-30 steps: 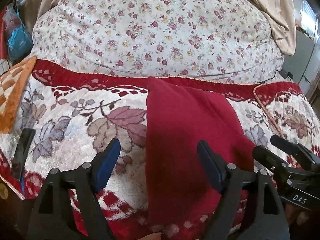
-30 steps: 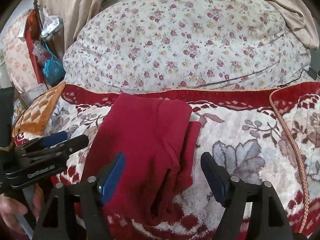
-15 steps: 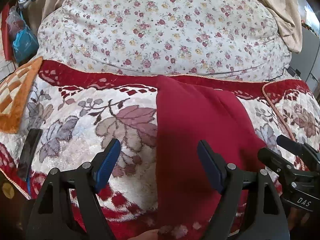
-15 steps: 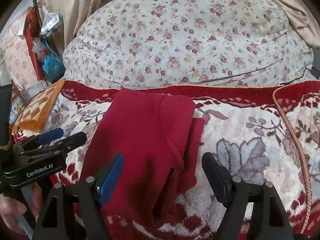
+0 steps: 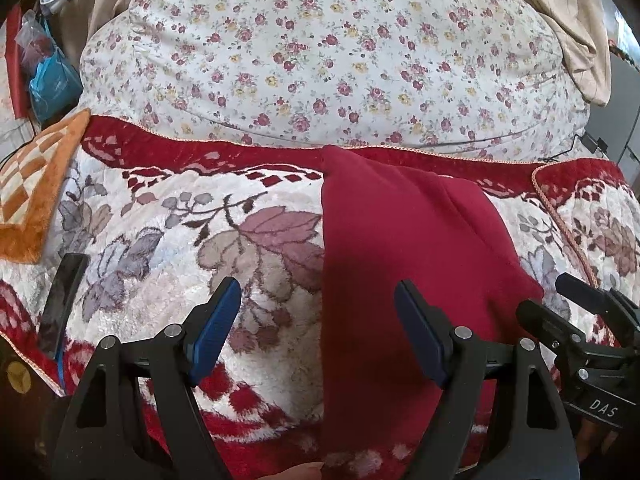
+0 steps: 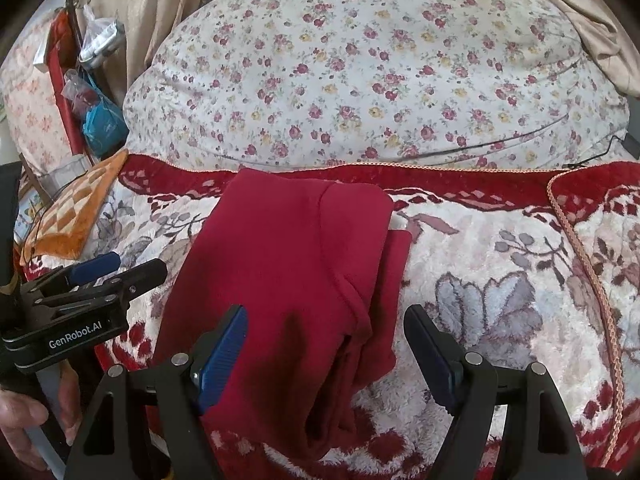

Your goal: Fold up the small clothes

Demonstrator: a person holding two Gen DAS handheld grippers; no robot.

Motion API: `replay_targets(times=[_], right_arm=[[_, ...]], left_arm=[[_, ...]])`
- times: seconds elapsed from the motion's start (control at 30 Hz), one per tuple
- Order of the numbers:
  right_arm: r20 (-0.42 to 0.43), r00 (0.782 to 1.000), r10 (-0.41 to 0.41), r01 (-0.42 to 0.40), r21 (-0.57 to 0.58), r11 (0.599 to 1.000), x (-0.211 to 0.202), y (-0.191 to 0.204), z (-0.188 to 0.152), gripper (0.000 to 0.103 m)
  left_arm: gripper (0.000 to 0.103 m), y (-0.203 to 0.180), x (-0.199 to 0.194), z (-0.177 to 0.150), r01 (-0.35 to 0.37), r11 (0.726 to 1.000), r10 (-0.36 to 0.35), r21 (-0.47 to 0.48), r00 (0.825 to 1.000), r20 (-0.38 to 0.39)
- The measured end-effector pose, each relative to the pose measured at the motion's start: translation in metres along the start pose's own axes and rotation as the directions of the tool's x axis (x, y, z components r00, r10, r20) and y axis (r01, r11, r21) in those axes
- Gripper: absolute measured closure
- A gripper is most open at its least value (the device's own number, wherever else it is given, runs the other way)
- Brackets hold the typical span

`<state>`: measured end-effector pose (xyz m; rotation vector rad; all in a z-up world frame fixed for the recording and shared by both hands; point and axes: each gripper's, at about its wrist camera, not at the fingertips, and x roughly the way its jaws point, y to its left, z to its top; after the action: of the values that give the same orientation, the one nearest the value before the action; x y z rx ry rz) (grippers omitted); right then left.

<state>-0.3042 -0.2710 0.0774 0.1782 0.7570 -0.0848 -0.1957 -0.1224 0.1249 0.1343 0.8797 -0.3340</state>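
A dark red garment lies folded lengthwise on the floral blanket, running from the blanket's far red border toward me. In the right wrist view the red garment shows a folded layer on its right side. My left gripper is open and empty, above the garment's left edge near its near end. My right gripper is open and empty, above the garment's near right part. The right gripper also shows at the left wrist view's right edge, and the left gripper at the right wrist view's left edge.
A big flowered quilt rises behind the blanket. An orange checked cushion lies at the left. A dark phone lies on the blanket's left edge. Bags hang at the far left.
Both grippers stay open. The views have shifted slightly, so the garment sits a little more to the right in the left wrist view. The garment has not moved.
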Motion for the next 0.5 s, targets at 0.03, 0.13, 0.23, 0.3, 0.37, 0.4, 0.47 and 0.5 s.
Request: replay_targets(times=[0.03,0.13,0.23,0.3,0.37,0.4,0.47,0.5], right_arm=[[0.000,1.000,0.000,0.000,0.001,1.000,-0.0002,-0.0004,-0.0006,0.025],[-0.002,1.000,0.000,0.000,0.003,1.000,0.0004,-0.0001,-0.0007,0.025],[-0.004,1.000,0.001,-0.001,0.007,1.000,0.0012,0.0005,-0.0010,0.025],[-0.004,1.000,0.001,-0.001,0.004,1.000,0.0013,0.0001,-0.0006,0.025],[-0.004,1.000,0.001,-0.001,0.005,1.000,0.0012,0.0004,-0.0004,0.025],[-0.004,1.000,0.002,-0.002,0.005,1.000,0.0012,0.0005,-0.0004,0.025],[-0.003,1.000,0.000,0.000,0.005,1.000,0.0012,0.0009,-0.0004,0.025],[-0.004,1.000,0.000,0.000,0.004,1.000,0.0016,0.0010,-0.0005,0.025]], left_arm=[[0.023,-0.0001,-0.0001,0.0000,-0.002,1.000,0.002,0.000,1.000,0.000],[0.023,0.0002,0.0000,0.0005,-0.002,1.000,0.002,0.000,1.000,0.000],[0.023,0.0000,-0.0002,0.0006,-0.002,1.000,0.002,-0.001,1.000,-0.001],[0.023,0.0001,-0.0001,0.0006,-0.003,1.000,0.003,0.001,1.000,-0.001],[0.023,0.0000,-0.0001,0.0007,-0.006,1.000,0.006,0.002,1.000,0.002],[0.023,-0.0005,-0.0001,0.0007,-0.007,1.000,0.007,0.002,1.000,0.002],[0.023,-0.0004,0.0002,0.0008,-0.005,1.000,0.005,0.002,1.000,0.001],[0.023,-0.0006,0.0004,0.0009,-0.007,1.000,0.007,0.002,1.000,0.001]])
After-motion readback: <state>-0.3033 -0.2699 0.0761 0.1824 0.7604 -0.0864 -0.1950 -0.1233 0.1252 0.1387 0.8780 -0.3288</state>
